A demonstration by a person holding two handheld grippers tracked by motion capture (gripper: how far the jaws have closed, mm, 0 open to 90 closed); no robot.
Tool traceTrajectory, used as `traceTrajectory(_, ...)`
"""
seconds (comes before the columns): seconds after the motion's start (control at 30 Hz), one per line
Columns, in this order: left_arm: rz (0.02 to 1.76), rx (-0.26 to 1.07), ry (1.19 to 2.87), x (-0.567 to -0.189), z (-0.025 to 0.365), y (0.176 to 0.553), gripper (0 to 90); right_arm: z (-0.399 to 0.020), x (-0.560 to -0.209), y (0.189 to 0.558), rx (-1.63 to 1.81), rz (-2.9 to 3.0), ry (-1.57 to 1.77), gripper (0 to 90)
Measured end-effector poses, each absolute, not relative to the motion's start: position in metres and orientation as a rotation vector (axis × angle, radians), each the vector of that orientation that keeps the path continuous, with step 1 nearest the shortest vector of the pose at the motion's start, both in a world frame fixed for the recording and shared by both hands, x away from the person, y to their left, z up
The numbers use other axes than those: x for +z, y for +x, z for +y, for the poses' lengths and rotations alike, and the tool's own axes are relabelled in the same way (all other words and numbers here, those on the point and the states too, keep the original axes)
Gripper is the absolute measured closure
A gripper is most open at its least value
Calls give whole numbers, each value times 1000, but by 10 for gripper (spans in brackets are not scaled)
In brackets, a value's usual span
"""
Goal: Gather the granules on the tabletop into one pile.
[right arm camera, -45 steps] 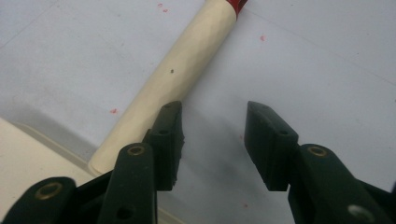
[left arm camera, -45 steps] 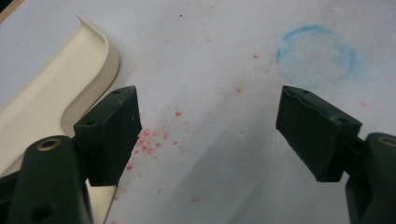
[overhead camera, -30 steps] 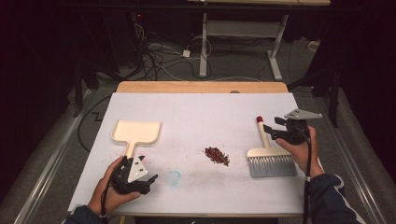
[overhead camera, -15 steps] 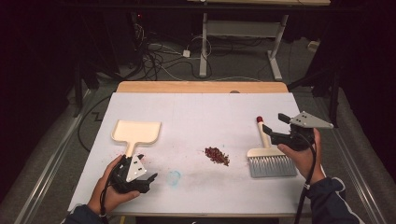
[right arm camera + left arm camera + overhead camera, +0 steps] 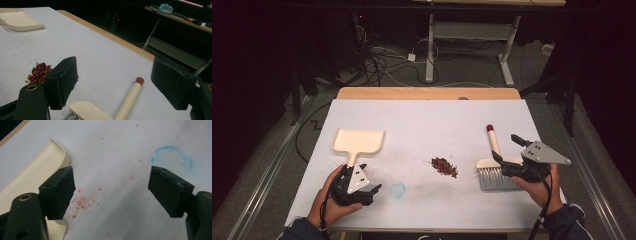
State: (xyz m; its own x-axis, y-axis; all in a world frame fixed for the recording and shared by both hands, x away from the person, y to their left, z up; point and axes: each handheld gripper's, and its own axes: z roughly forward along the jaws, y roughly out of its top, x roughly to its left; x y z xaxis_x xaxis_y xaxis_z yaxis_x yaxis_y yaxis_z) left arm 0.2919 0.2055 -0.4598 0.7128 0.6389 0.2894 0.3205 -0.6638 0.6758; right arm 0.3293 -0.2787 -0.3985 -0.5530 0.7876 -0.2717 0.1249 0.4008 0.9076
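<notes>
I held my left gripper with jaws apart beside the dustpan handle and my right gripper spread above the brush, seemingly to sweep the beans lying between them

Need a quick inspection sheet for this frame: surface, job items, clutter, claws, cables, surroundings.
Surface: white sheet over wooden table, faint blue ring mark, scattered red specks.
Job items: cream plastic dustpan at left; small pile of red beans at centre; cream hand brush with red-tipped handle at right.
Clutter: nothing seen.
Claws: left claw open, beside the dustpan handle; right claw open, over the brush.
Cables: tangled floor cables behind the table.
Surroundings: dark room, white-legged desk frame beyond.
</notes>
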Motion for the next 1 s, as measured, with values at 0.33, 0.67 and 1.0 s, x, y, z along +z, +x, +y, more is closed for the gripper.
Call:
traceTrajectory(0.33,724,686,2303,-460,203,294,191,-289,-413,314,1164,1935,778,229)
traceTrajectory(0.67,712,681,2306,-460,200,297,189,-293,-435,300,1151,1982,801,229)
traceTrajectory(1.0,713,687,2302,-459,200,295,189,-287,-452,287,1104,2032,773,206)
